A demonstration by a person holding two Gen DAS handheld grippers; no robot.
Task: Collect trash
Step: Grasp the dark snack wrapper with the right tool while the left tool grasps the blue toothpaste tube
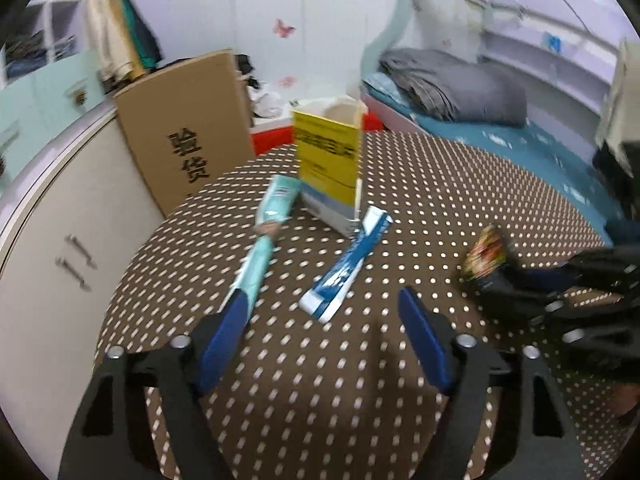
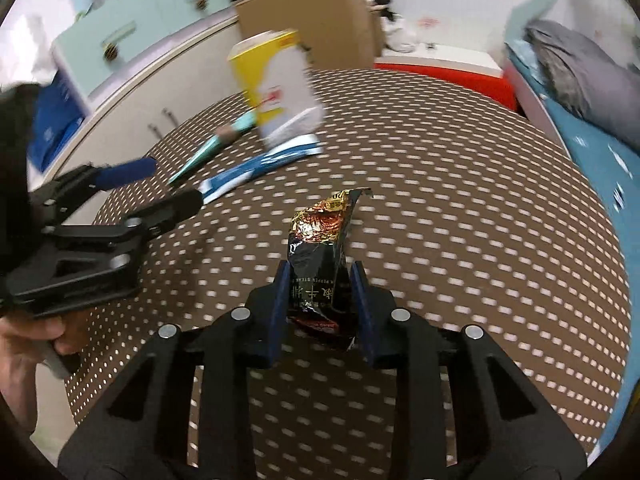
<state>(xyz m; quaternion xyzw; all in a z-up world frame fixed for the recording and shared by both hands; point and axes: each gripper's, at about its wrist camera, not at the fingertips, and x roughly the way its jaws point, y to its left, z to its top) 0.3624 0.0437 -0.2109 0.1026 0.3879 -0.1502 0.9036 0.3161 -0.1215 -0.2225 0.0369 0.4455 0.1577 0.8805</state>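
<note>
Yellow carton (image 1: pixel 326 164) upright on dotted table (image 1: pixel 440 184)

You have one upright yellow box (image 1: pixel 328 160), two flat wrappers, teal (image 1: pixel 264 240) and blue (image 1: pixel 348 264), and one dark snack packet (image 2: pixel 320 256).

Both views are evenly lit by soft, diffuse indoor light; no lamp or window is visible as its source. Shadows on the dotted tablecloth (image 1: pixel 400 168) are faint and soft-edged. Motion blur smears both frames: the dots stretch into short streaks, and the yellow box (image 2: pixel 276 88) is strongly smeared. The snack wrapper (image 2: pixel 320 252) is sharp in the right view, with small glints on its foil. Fisheye distortion bends straight edges; corners vignette to black.
</note>
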